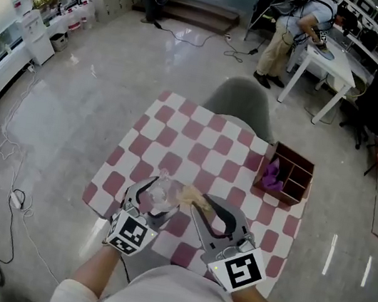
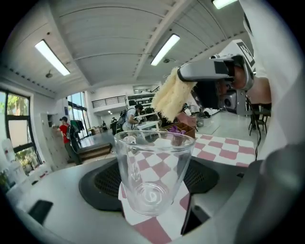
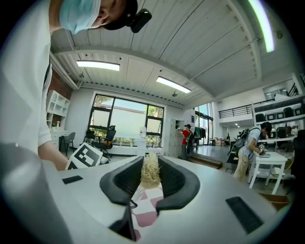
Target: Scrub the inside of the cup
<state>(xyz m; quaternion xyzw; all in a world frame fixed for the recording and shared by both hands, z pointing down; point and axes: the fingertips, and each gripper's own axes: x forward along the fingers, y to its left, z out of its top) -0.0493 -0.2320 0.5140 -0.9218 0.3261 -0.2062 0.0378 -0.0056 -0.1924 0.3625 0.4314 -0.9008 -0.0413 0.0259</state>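
Note:
A clear glass cup (image 2: 151,172) with a handle is held upright between the jaws of my left gripper (image 2: 152,183), which is shut on it above the checkered table (image 1: 204,149). In the head view the cup (image 1: 160,194) sits at my left gripper (image 1: 154,203). My right gripper (image 3: 150,178) is shut on a beige loofah scrubber (image 3: 150,172). The scrubber (image 1: 192,196) hangs just right of the cup's rim, and the left gripper view shows the scrubber (image 2: 172,97) above and behind the rim, outside the cup.
A brown divided wooden box (image 1: 287,175) with a purple cloth (image 1: 272,176) stands at the table's right edge. A grey chair (image 1: 242,104) sits behind the table. A person bends at a white desk (image 1: 329,63) far back. Cables lie on the floor at left.

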